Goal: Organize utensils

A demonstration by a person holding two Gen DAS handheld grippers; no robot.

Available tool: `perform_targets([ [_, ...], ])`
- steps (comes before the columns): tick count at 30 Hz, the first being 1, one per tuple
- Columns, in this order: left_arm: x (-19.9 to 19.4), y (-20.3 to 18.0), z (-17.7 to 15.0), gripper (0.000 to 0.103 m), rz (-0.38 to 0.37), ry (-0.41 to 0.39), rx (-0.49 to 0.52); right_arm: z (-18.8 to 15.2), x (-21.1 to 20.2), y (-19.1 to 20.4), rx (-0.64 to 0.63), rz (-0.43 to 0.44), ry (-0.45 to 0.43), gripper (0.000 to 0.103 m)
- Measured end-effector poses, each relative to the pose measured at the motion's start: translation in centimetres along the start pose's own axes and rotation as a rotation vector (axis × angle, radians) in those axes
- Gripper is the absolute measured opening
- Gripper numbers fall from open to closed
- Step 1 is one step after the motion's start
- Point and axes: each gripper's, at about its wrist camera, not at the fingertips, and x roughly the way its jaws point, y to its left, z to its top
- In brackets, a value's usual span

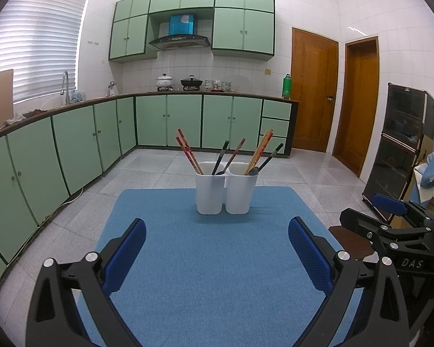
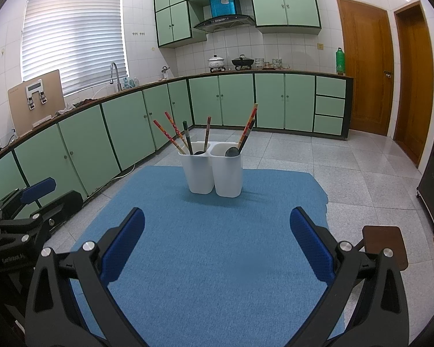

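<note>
Utensils stood in two white bins (image 1: 225,192) touching each other at the far end of the blue mat (image 1: 211,260): chopsticks (image 1: 188,150) and dark spoons (image 2: 231,151). We held our left tongs (image 1: 217,256) and right tongs (image 2: 217,244) spread wide and empty, nothing between them and the bins. A brown stool (image 2: 386,245) stood beside the mat.

Home kitchen — green cabinets (image 1: 185,120), range hood (image 1: 180,42)
</note>
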Motion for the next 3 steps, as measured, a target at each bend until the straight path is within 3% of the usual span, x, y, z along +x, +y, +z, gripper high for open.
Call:
perform_targets([
  [3,-0.03,-0.16,0.08,0.097,0.001,0.002,-0.001,-0.03,-0.03,-0.01,0.0,0.0,0.0,0.097],
])
